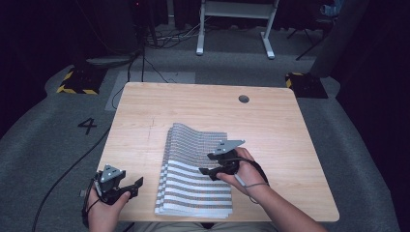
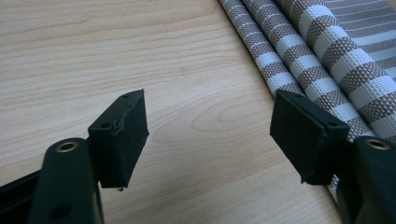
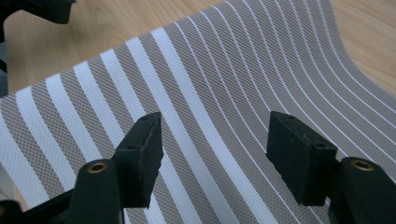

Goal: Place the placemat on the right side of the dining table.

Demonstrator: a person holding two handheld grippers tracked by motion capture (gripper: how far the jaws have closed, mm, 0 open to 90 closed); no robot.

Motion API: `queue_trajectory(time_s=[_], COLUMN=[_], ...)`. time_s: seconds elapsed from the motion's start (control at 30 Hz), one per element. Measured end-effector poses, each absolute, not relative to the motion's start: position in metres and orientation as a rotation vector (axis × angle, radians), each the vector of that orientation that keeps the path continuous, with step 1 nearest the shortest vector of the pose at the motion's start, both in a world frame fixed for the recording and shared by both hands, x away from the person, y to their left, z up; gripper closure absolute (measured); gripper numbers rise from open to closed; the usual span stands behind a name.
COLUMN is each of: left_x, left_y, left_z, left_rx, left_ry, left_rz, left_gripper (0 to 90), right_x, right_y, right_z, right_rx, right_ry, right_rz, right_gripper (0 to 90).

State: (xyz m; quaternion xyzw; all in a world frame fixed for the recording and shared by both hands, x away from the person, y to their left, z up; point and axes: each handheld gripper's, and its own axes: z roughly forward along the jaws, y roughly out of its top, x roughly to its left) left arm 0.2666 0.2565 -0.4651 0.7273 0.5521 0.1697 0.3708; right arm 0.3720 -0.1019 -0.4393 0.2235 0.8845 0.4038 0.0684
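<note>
Right claw (image 1: pixel 207 163) is wide open with nothing in it, hovering over the middle of a stack of striped woven placemats (image 1: pixel 193 191). Left claw (image 1: pixel 138 186) is open and empty too, sitting over bare wood just left of the stack's near-left edge. The mats lie at the near-center of the light wooden desk (image 1: pixel 275 121), top one curling up at its far end.
</note>
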Motion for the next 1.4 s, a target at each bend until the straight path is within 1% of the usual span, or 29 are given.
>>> queue_trajectory(time_s=[0.03,0.07,0.23,0.37,0.43,0.57,0.83,1.03,1.2,1.23,1.4], left_x=[0.264,0.264,0.258,0.259,0.262,0.268,0.281,0.288,0.294,0.294,0.297], left_y=[0.258,0.258,0.262,0.264,0.266,0.27,0.284,0.29,0.29,0.289,0.289], left_z=[-0.465,-0.465,-0.464,-0.465,-0.468,-0.477,-0.492,-0.501,-0.503,-0.503,-0.503], left_rx=[1.856,1.856,1.852,1.853,1.88,1.905,1.886,1.892,1.931,1.931,1.939], left_ry=[1.429,1.429,1.439,1.455,1.47,1.492,1.549,1.552,1.523,1.525,1.519], left_rz=[0.461,0.461,0.465,0.485,0.505,0.517,0.521,0.525,0.565,0.561,0.556], left_gripper=[24.7,24.2,24.2,24.2,24.1,23.9,23.1,22.1,18.7,17.1,15.2], right_x=[0.372,0.372,0.376,0.376,0.376,0.377,0.383,0.384,0.383,0.383,0.383], right_y=[-0.09,-0.09,-0.065,-0.055,-0.046,-0.036,-0.022,-0.013,-0.002,0.002,0.014], right_z=[-0.437,-0.437,-0.435,-0.433,-0.43,-0.427,-0.428,-0.428,-0.428,-0.428,-0.433], right_rx=[0.657,0.657,0.679,0.685,0.665,0.662,0.701,0.761,0.767,0.751,0.763], right_ry=[2.676,2.676,2.711,2.716,2.71,2.702,2.672,2.654,2.647,2.646,2.653], right_rz=[1.226,1.226,1.178,1.174,1.156,1.151,1.14,1.162,1.126,1.095,1.066], right_gripper=[35.5,35.5,31.6,31.2,30.5,30.1,30.0,30.4,29.0,27.7,27.4])
